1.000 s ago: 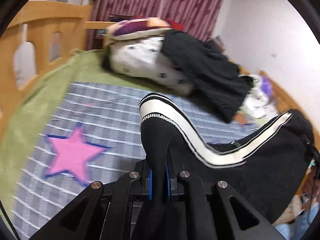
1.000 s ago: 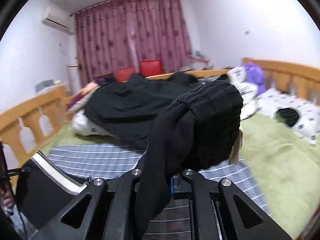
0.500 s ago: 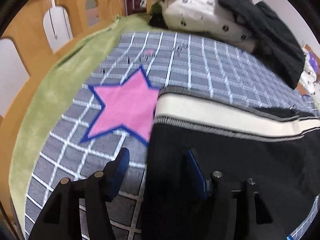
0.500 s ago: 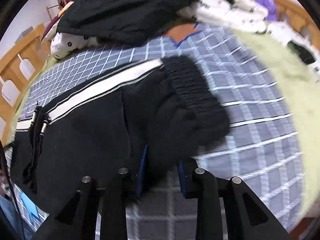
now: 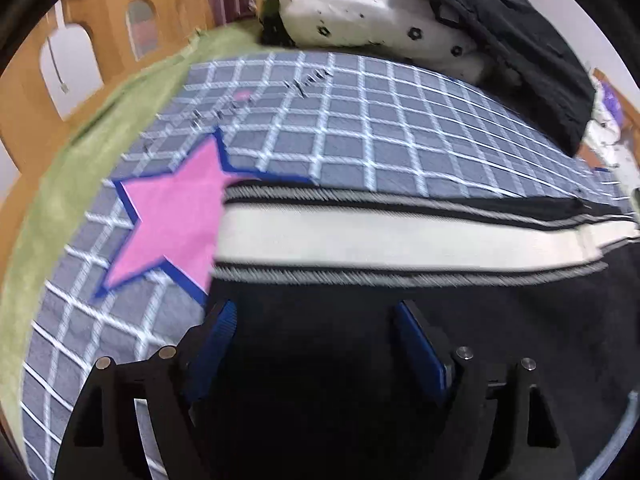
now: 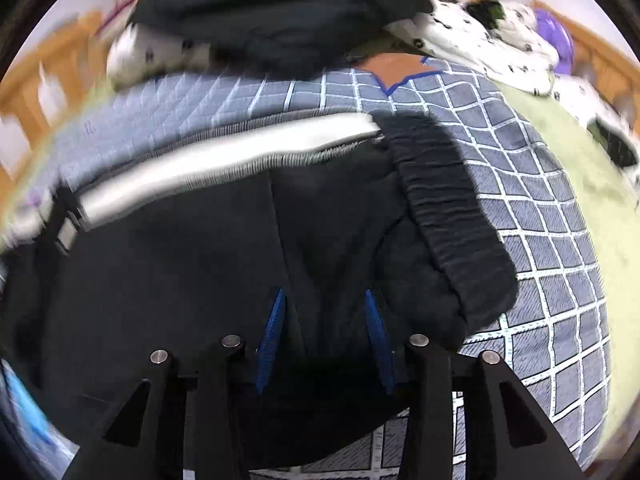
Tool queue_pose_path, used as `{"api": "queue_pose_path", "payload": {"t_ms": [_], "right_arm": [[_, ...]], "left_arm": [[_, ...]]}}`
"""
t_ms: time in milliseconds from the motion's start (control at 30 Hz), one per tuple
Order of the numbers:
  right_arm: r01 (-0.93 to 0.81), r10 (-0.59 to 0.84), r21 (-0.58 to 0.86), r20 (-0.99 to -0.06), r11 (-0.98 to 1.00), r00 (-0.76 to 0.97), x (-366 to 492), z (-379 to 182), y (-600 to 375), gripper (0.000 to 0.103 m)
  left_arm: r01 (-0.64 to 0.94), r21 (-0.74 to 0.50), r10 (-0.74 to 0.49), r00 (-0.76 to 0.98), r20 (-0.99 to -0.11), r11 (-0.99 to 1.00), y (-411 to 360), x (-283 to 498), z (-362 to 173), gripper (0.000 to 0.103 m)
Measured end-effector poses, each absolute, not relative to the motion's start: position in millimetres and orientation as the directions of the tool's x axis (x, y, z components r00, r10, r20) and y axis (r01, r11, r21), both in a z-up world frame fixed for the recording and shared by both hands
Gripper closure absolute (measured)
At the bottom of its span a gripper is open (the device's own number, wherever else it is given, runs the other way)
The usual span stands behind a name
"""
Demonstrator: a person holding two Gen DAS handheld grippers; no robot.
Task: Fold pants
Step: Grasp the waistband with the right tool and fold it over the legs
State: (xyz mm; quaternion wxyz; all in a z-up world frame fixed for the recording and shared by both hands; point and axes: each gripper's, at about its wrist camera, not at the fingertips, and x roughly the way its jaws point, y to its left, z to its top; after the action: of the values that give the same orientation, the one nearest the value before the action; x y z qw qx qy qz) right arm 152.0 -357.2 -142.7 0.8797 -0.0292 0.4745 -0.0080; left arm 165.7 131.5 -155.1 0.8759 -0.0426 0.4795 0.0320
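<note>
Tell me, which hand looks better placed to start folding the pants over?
Probably the left. The left gripper sits at the leg end of the pants, which can swing over toward the waistband by the right gripper. Both jaws are opening over the cloth.

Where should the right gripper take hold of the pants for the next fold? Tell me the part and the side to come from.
Judging by the pose, grip the ribbed waistband, the thickest raised edge of the pants, at its near corner. Come from the checked blanket side, where its edge lies free. The right gripper, jaws opening, hangs over the flat black cloth, which offers no edge to pinch.
</note>
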Motion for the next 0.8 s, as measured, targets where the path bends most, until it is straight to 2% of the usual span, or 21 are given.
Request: {"api": "queue_pose_path", "payload": {"t_ms": [67, 167, 300, 433, 567, 667, 700, 800], "right_arm": [[-0.008, -0.111, -0.143, -0.799, 0.99, 0.591, 141, -126, -339, 0.068], [-0.058, -0.002, -0.052, -0.759, 0.997, 0.652, 123, -98, -317, 0.067], [-0.189, 0.173, 0.063, -0.741, 0.98, 0.649, 107, -80, -259, 0.064], [-0.316, 0.298, 0.122, -0.739, 0.941, 0.604, 88, -86, -194, 0.063], [-0.363, 0.402, 0.224, -0.733, 0.905, 0.549, 72, -99, -155, 0.063], [-0.367, 0.436, 0.271, -0.739, 0.89, 0.513, 64, -111, -135, 0.063], [-0.361, 0.41, 0.249, -0.767, 0.899, 0.494, 64, -119, -125, 0.063], [-0.325, 0.329, 0.176, -0.794, 0.929, 0.511, 61, -134, -113, 0.082]], "left_arm": [[-0.078, -0.102, -0.047, 0.522, -0.852, 0.992, 131, 151, -155, 0.022], [-0.044, -0.123, -0.084, 0.512, -0.855, 0.991, 121, 128, -153, 0.022], [0.025, -0.044, -0.051, 0.496, -0.867, 0.999, 106, 107, -152, 0.022], [-0.02, -0.057, -0.037, 0.548, -0.836, 0.998, 127, 84, -136, 0.022], [-0.082, -0.102, -0.036, 0.583, -0.812, 0.991, 165, 55, -128, 0.022], [-0.099, -0.117, -0.034, 0.603, -0.797, 0.988, 185, 43, -128, 0.022], [-0.103, -0.123, -0.036, 0.603, -0.797, 0.987, 190, 39, -130, 0.022], [-0.109, -0.136, -0.043, 0.604, -0.796, 0.985, 200, 29, -133, 0.022]]}}
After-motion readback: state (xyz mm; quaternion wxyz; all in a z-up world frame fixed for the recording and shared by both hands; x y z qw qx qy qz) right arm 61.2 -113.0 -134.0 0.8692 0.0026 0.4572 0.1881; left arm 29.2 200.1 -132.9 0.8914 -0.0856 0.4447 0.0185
